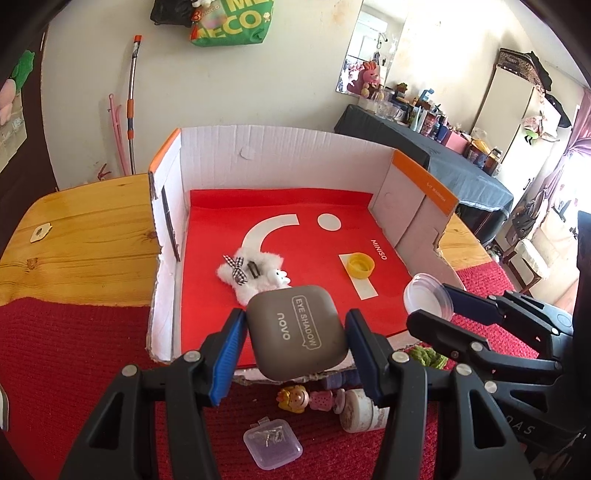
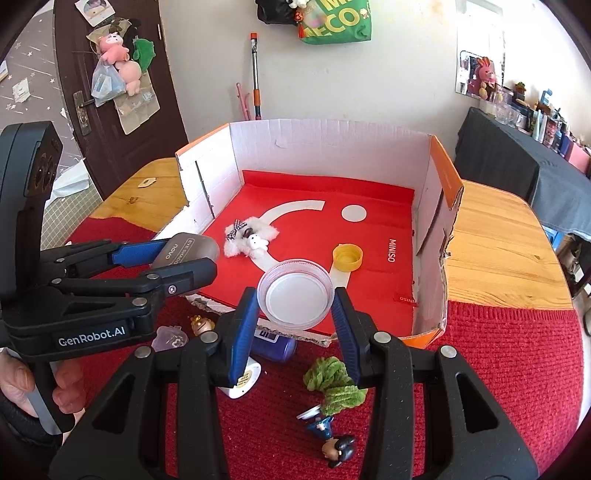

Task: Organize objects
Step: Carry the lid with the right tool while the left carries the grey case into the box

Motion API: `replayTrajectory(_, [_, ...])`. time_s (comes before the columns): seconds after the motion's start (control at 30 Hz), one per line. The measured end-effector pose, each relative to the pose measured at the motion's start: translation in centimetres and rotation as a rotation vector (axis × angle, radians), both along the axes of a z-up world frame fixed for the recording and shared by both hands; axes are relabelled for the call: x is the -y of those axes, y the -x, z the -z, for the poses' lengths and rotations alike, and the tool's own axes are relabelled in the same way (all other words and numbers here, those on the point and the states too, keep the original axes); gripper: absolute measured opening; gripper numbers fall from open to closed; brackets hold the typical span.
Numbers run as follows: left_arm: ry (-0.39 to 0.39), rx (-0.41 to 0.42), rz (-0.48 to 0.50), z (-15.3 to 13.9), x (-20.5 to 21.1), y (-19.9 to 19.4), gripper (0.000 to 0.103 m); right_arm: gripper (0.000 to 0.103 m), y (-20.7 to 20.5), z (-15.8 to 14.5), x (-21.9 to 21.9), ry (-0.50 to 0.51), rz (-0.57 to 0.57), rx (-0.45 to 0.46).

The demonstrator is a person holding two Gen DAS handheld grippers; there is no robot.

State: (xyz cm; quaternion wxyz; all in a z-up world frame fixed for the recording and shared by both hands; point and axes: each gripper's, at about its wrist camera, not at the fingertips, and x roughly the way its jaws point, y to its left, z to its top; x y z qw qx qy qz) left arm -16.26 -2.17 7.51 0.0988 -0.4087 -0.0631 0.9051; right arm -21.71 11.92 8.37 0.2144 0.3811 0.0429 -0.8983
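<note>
Grey eyeshadow case (image 1: 295, 328) tilted in left gripper (image 1: 293, 345), lettering running lengthwise toward box (image 1: 280, 147)

Green bag (image 1: 236, 22) on the wall cut off by the top edge. White jar (image 1: 360, 411) half hidden behind the left hand-held gripper (image 1: 295, 332). Contents of clear plastic case (image 1: 272, 443) too small to tell.

Lived-in home room, likely bedroom or living room: plush toys (image 2: 120, 61) hanging on dark door (image 2: 122, 74), wall mirror (image 1: 369, 48), cloth-covered side table (image 1: 436, 155) crowded with jars and bottles, wooden table (image 1: 85, 229).
</note>
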Motion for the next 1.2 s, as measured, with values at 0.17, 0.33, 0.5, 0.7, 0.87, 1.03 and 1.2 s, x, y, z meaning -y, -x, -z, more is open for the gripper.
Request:
replayTrajectory(0.17, [-0.001,0.027,0.007,0.6,0.0,1.3,0.057,0.039,1.5,0.4,0.0,-0.010,0.008,0.030])
replayTrajectory(0.33, [0.008,0.052,0.018,1.2,0.0,2.4,0.058,0.039,2.9,1.1,-0.1,-0.019,0.017,0.067])
replayTrajectory(0.5, [0.011,0.084,0.042,2.0,-0.2,3.4,0.057,0.039,4.2,2.1,0.0,-0.030,0.015,0.112])
replayTrajectory(0.7, [0.025,0.115,0.058,3.0,-0.3,4.1,0.058,0.039,5.3,3.0,-0.2,-0.039,0.021,0.146])
replayTrajectory(0.87, [0.034,0.147,0.067,3.8,-0.3,4.8,0.058,0.039,5.9,3.5,0.1,-0.051,0.017,0.167])
replayTrajectory(1.03, [0.027,0.162,0.068,4.3,0.0,5.3,0.058,0.039,6.5,4.2,0.2,-0.061,0.017,0.185])
replayTrajectory(1.2, [0.028,0.163,0.066,4.5,0.2,5.8,0.058,0.039,6.9,4.6,0.2,-0.067,0.018,0.196])
